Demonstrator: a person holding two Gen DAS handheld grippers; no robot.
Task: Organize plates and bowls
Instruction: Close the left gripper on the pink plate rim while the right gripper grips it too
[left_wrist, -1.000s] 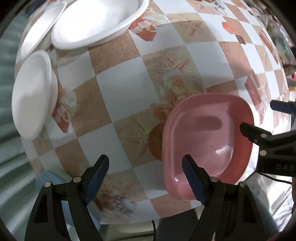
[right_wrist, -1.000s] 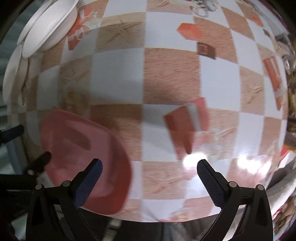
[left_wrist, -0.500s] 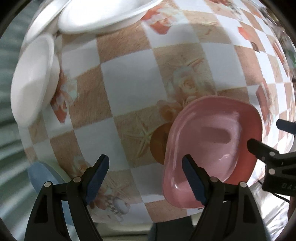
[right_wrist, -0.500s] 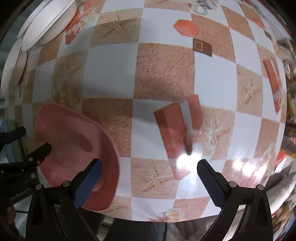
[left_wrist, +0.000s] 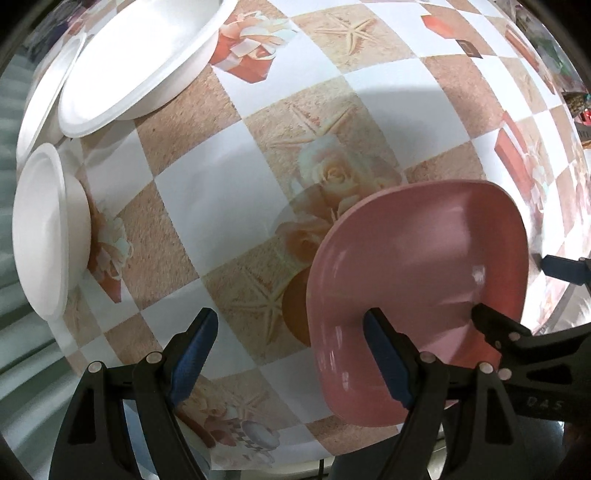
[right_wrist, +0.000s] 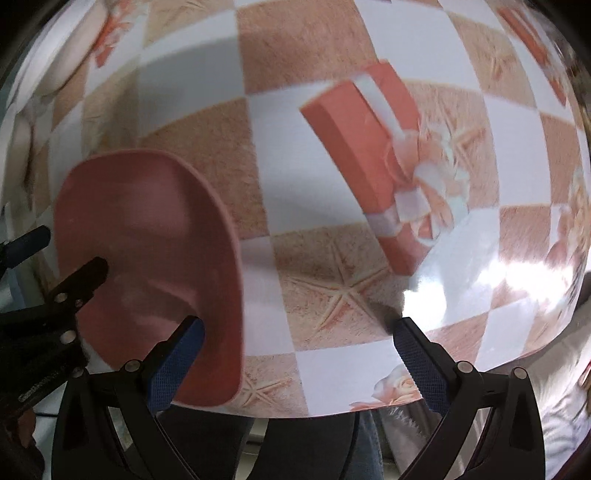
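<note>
Pink plastic, thin and stiff-looking, the dish (left_wrist: 417, 295) is likely light and a little slick, so its raised rim is the sensible hold. It lies on the surface (left_wrist: 236, 199) at the near edge, between the two tools. The left hand-held gripper (left_wrist: 291, 354) is spread, its right finger over the dish; the right hand-held gripper (right_wrist: 295, 362) is also spread, dish under its left finger. White bowls (left_wrist: 140, 62) sit well ahead-left of the left one.

White plates (left_wrist: 140, 59) cut off above
</note>
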